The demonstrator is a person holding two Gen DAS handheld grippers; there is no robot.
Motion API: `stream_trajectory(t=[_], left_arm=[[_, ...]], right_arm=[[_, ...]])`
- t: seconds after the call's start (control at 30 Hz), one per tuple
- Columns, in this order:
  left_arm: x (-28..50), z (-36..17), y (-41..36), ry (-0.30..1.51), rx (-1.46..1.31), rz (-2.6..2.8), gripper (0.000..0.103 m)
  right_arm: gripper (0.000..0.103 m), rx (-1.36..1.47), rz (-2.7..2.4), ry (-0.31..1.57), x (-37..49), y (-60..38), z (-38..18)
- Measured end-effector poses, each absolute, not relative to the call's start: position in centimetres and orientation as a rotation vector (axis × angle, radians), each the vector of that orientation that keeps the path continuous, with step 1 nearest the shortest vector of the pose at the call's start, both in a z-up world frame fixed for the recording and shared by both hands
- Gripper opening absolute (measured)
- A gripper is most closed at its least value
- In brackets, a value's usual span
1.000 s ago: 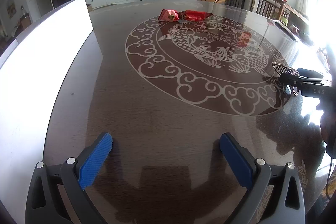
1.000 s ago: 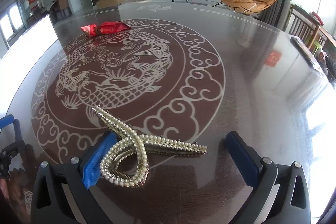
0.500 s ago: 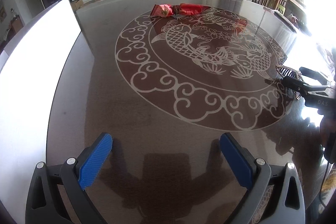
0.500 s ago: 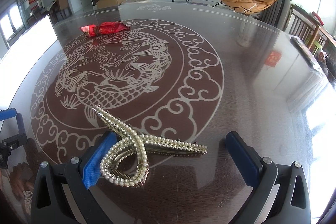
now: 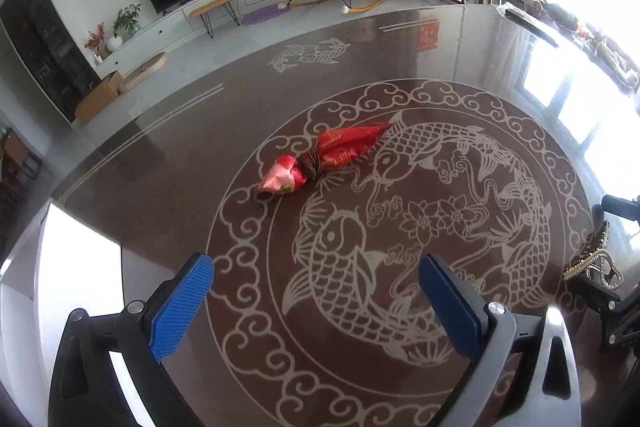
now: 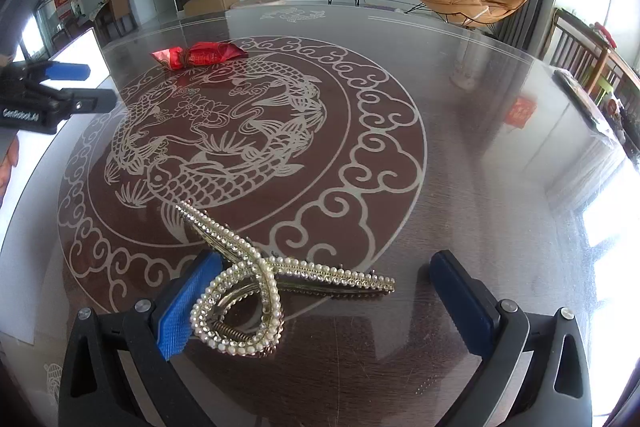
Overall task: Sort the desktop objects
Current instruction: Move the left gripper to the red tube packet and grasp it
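Observation:
A red satin pouch [image 5: 320, 159], tied at the neck, lies on the dark round table [image 5: 168, 163] at the far rim of its koi-fish medallion. My left gripper [image 5: 318, 303] hovers open and empty short of the pouch, pointing at it. A pearl-studded hair clip [image 6: 260, 279] lies on the table between the fingers of my right gripper [image 6: 324, 303], which is open, and the clip's loop rests against the left blue pad [image 6: 184, 303]. From the right wrist, the pouch [image 6: 200, 55] is far back left and the left gripper [image 6: 98, 85] is at the left edge.
A white board [image 5: 76, 267] lies along the table's left side. Dark flat items [image 6: 588, 99] sit at the table's far right edge. Beyond the table are an orange lounge chair [image 6: 468, 3], a TV unit and wooden chairs.
My left gripper has swung over the medallion toward the red pouch, which now looks much nearer and centred. The right gripper and the hair clip have stayed put.

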State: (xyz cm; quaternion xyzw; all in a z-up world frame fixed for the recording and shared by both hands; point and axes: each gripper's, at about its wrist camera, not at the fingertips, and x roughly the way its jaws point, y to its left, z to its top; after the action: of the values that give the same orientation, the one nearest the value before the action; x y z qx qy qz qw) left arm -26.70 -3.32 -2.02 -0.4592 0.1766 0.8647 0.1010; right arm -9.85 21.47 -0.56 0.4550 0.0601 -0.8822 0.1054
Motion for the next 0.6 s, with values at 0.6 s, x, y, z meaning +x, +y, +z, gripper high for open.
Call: stream_trajectory(t=[0.6], left_arm=[[-36.8,-5.6,-1.2,0.432,-1.404,2.459,0.103]], right_arm=[[0.103,1.340,-2.600,0.177,-9.8,21.5,-0.6]])
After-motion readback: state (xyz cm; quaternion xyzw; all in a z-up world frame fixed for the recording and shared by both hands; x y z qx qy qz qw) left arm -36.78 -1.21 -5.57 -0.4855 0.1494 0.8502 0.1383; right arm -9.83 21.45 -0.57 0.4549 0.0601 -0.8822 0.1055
